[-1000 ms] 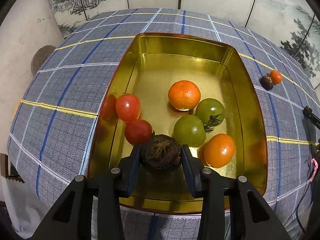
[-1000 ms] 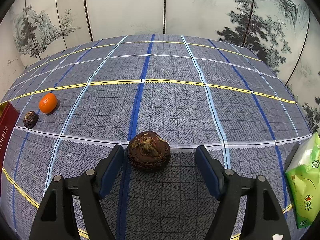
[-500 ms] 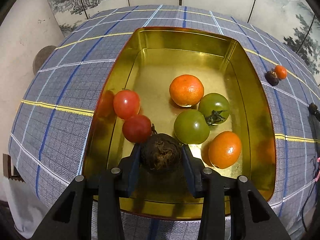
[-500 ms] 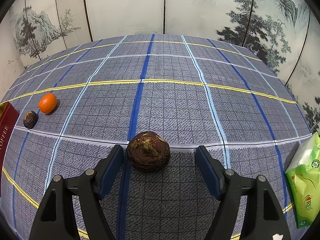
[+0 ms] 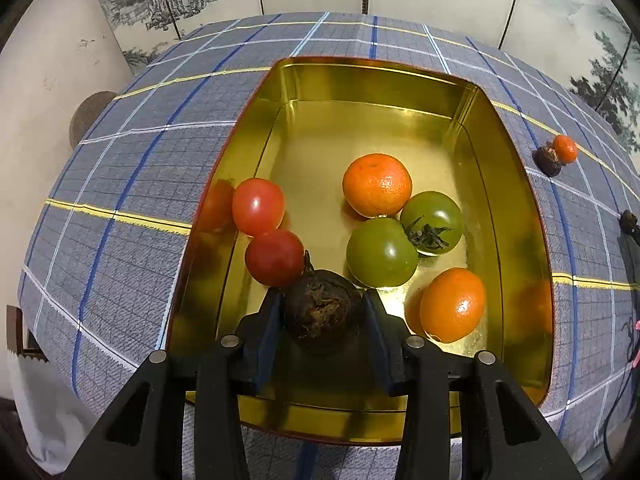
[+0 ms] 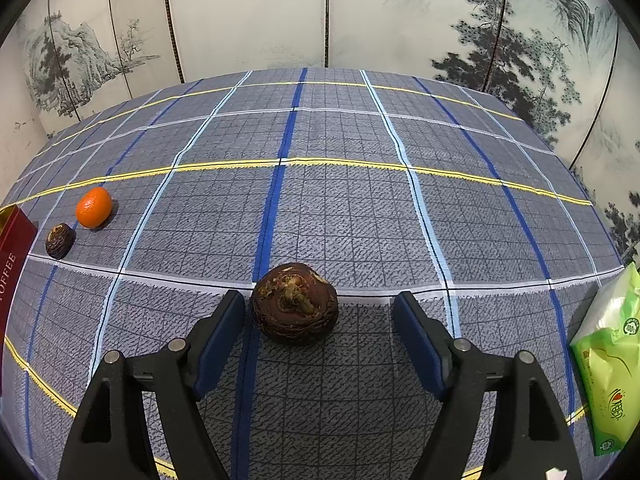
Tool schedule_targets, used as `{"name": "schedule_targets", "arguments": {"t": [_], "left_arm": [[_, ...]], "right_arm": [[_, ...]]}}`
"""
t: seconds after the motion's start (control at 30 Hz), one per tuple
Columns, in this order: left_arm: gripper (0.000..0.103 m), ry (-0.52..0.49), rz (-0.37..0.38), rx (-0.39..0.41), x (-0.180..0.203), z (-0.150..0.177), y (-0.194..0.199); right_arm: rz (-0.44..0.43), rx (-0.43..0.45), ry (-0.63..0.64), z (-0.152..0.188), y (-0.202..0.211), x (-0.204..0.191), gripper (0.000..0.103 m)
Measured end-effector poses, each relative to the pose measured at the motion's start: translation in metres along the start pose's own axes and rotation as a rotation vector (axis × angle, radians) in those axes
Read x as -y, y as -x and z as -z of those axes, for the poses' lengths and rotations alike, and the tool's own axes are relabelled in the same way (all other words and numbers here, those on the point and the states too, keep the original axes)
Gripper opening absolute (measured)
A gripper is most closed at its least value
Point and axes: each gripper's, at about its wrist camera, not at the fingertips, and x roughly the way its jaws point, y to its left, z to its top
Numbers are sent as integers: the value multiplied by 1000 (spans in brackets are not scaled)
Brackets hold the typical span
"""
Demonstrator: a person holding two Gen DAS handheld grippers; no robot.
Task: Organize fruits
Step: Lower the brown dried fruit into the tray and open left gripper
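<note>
My left gripper (image 5: 323, 300) is shut on a dark brown rough-skinned fruit (image 5: 322, 314), held low over the near end of a golden tin tray (image 5: 520, 184). In the tray lie two red tomatoes (image 5: 258, 206), two green tomatoes (image 5: 380, 252) and two oranges (image 5: 377, 185). In the right wrist view, a second brown fruit (image 6: 295, 304) rests on the checked cloth between the fingers of my right gripper (image 6: 319, 300). Its jaws are opening. Neither pad touches that fruit, which lies nearer the left finger (image 6: 224, 320).
A small orange (image 6: 94, 207) and a small dark fruit (image 6: 60, 241) lie on the cloth between the tray and my right gripper. The tin's red side (image 6: 12, 264) shows at the left edge. A green tissue pack (image 6: 612, 360) lies at the right. Painted screens stand behind the table.
The right jaws stand slightly wider around the brown fruit. The left gripper keeps its hold on the dark fruit, and the tray has shifted only a little in its view.
</note>
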Motion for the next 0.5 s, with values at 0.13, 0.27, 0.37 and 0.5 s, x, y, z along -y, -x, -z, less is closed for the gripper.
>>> {"name": "schedule_targets", "arguments": {"t": [0.13,0.27,0.37,0.5], "left_arm": [[45,19,11,14,-3,1,8],[49,28,6,37,-4,0,18],[55,43,-6,65,-4,-4,28],[62,40,-16,120,1,-15,42]], "right_arm": [[0,0,0,0,0,0,74],[0,0,0,0,0,0,74],[-4,1,-7,1,1,2,74],[-7,0,-1,5,4,3,73]]}}
